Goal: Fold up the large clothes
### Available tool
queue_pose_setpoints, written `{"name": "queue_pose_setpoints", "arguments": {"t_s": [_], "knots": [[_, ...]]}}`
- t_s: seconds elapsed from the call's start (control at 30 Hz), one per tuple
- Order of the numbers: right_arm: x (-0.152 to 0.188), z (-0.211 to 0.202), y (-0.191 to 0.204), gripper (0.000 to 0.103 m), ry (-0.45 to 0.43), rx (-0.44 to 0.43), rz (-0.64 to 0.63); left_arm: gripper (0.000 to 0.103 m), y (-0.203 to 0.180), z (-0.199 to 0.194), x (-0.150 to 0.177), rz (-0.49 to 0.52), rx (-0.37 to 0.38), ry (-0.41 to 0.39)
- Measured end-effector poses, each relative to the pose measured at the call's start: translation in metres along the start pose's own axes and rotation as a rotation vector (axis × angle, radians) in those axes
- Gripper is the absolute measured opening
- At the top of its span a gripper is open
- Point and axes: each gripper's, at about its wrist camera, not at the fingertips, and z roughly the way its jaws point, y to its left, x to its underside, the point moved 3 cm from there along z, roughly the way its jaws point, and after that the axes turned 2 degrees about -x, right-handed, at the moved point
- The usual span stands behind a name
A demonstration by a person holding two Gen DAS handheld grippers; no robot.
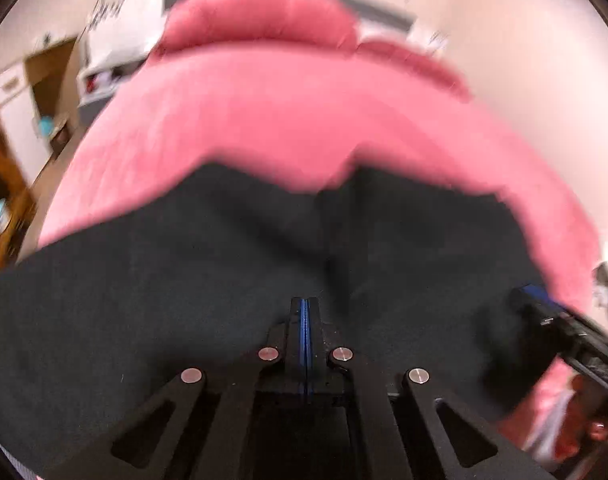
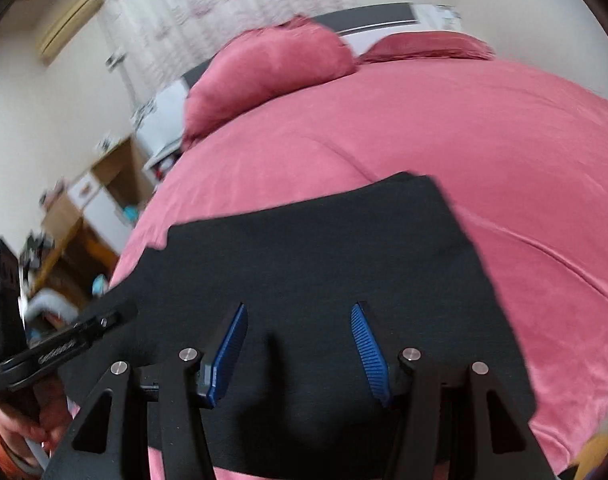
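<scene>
A large black garment (image 2: 324,248) lies flat on the pink bed cover (image 2: 484,152). In the left wrist view the garment (image 1: 184,272) fills the lower half, with a crease down its middle. My left gripper (image 1: 306,304) is shut just above the cloth, its blue pads pressed together with nothing visibly between them. My right gripper (image 2: 300,312) is open over the near part of the garment, its blue pads (image 2: 368,344) wide apart and empty. The left gripper (image 2: 112,316) also shows at the left of the right wrist view, and the right gripper (image 1: 544,304) at the right of the left wrist view.
Two pink pillows (image 2: 272,68) lie at the head of the bed. A white and wood bedside cabinet (image 2: 100,196) stands left of the bed. A white nightstand (image 1: 116,52) stands near the pillows. A curtain (image 2: 208,4) hangs behind.
</scene>
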Motion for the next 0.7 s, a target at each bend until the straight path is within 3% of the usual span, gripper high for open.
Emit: {"name": "queue_pose_setpoints", "arguments": {"t_s": [0.03, 0.13, 0.2, 0.23, 0.27, 0.33, 0.53, 0.63, 0.7], "knots": [[0.004, 0.011, 0.002, 0.056, 0.034, 0.011, -0.017, 0.000, 0.011, 0.008, 0.007, -0.040, -0.015, 0.035], [0.022, 0.045, -0.004, 0.056, 0.151, 0.085, -0.030, 0.007, 0.031, -0.004, 0.017, -0.113, 0.009, 0.001], [0.027, 0.046, 0.006, 0.062, 0.125, 0.131, -0.126, 0.030, 0.041, -0.018, 0.022, -0.105, 0.011, -0.016], [0.029, 0.046, 0.010, 0.065, 0.130, 0.149, -0.161, 0.052, 0.056, -0.025, 0.027, -0.110, 0.004, -0.024], [0.031, 0.045, 0.014, 0.066, 0.129, 0.166, -0.185, 0.064, 0.065, -0.030, 0.029, -0.122, -0.013, -0.036], [0.033, 0.046, 0.017, 0.067, 0.100, 0.197, -0.204, 0.065, 0.085, -0.038, 0.030, -0.175, -0.049, -0.060], [0.046, 0.039, 0.012, 0.067, -0.033, 0.215, -0.192, 0.074, 0.164, -0.055, 0.047, -0.410, -0.108, -0.034], [0.048, 0.035, 0.009, 0.067, -0.041, 0.206, -0.187, 0.075, 0.199, -0.070, 0.050, -0.512, -0.034, -0.059], [0.051, 0.033, 0.009, 0.067, -0.047, 0.201, -0.184, 0.081, 0.221, -0.077, 0.051, -0.566, -0.135, -0.053]]}}
